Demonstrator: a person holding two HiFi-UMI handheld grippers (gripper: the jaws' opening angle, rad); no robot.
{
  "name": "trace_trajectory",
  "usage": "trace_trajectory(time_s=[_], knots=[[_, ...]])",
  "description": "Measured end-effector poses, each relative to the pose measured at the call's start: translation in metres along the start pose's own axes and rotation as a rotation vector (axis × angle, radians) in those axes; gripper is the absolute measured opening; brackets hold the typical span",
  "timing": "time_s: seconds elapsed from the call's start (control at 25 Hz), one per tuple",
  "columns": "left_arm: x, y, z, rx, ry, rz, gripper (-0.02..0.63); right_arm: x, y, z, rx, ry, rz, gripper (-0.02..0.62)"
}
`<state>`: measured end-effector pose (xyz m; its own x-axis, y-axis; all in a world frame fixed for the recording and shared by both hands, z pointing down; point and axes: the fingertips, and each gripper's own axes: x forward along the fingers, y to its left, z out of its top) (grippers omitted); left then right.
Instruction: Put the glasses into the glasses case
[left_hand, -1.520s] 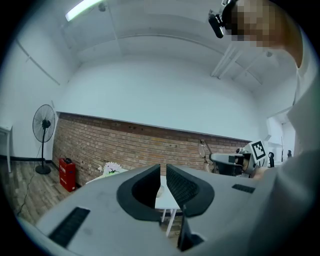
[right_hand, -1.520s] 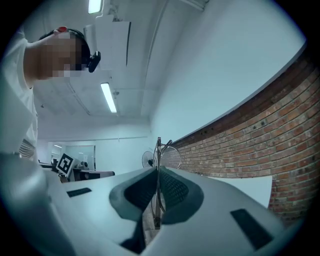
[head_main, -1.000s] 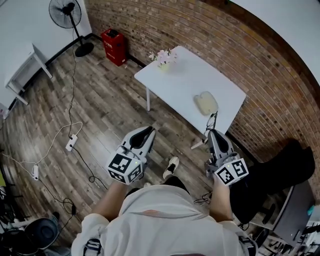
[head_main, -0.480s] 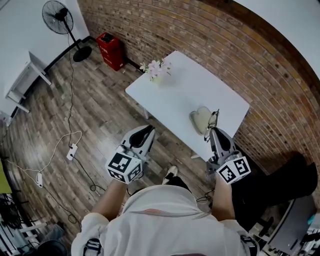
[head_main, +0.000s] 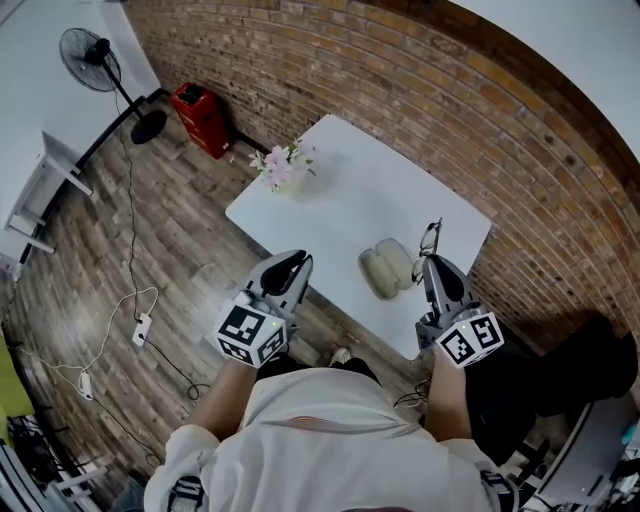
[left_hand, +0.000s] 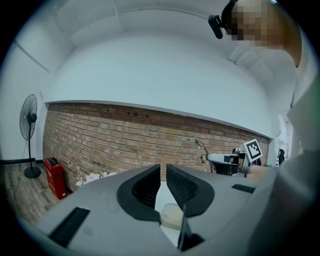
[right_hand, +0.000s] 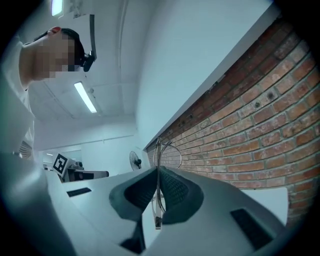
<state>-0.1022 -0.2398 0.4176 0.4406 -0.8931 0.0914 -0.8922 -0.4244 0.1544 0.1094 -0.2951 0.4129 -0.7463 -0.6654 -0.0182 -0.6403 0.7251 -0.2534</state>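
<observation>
On the table (head_main: 350, 190), close to its near edge, the case (head_main: 388, 268) lies open, its two pale halves side by side. It is empty. The glasses (head_main: 428, 238) are not in it. They are up in the right gripper (head_main: 431, 258), just to the right of the case and clear of it.

The right gripper view shows that grip plainly. The jaws are closed almost together on the thin wire frame, which stands edge-on between the pads. One round lens rim rises past the tips and a temple hangs below them.

The left gripper (head_main: 297, 259) sits at the table's near edge, left of the case. Its own view shows the jaws barely apart – only a thin slit – with nothing between them. A corner of the case shows low down through that slit. Both grippers point level toward the brick wall (head_main: 420, 90) behind the table.

Flowers (head_main: 280, 165) stand at the table's far left corner, well apart from the case. Further left, against the wall, sits a red box (head_main: 198, 115), with a fan (head_main: 85, 48) standing beyond it. A power strip (head_main: 140, 328) and its cable lie on the wood floor (head_main: 130, 240), left of the person – whose white shirt (head_main: 320, 430) fills the bottom of the head view.
</observation>
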Motion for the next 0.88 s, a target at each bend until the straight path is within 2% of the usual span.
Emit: trace_trajectory(time_s=[0.16,0.36,0.44,0.6,0.88], knots=[[0.036,0.013,0.003,0.000,0.010,-0.081,0.044,0.007,-0.019,0.005,-0.012,-0.012,-0.079,0.066],[0.083,0.043,0.008,-0.008,0.021,-0.228,0.044,0.024,-0.039,0.005,-0.018,-0.021,-0.236,0.066],[0.100,0.060,0.009,-0.001,0.038,-0.289,0.044,0.037,-0.040,0.004,-0.012,-0.033,-0.301,0.066],[0.130,0.081,0.011,0.064,0.069,-0.417,0.044,0.062,-0.034,-0.002,-0.014,-0.036,-0.405,0.066],[0.162,0.086,-0.001,0.048,0.126,-0.569,0.044,0.055,-0.034,-0.023,0.015,-0.027,-0.571,0.066]])
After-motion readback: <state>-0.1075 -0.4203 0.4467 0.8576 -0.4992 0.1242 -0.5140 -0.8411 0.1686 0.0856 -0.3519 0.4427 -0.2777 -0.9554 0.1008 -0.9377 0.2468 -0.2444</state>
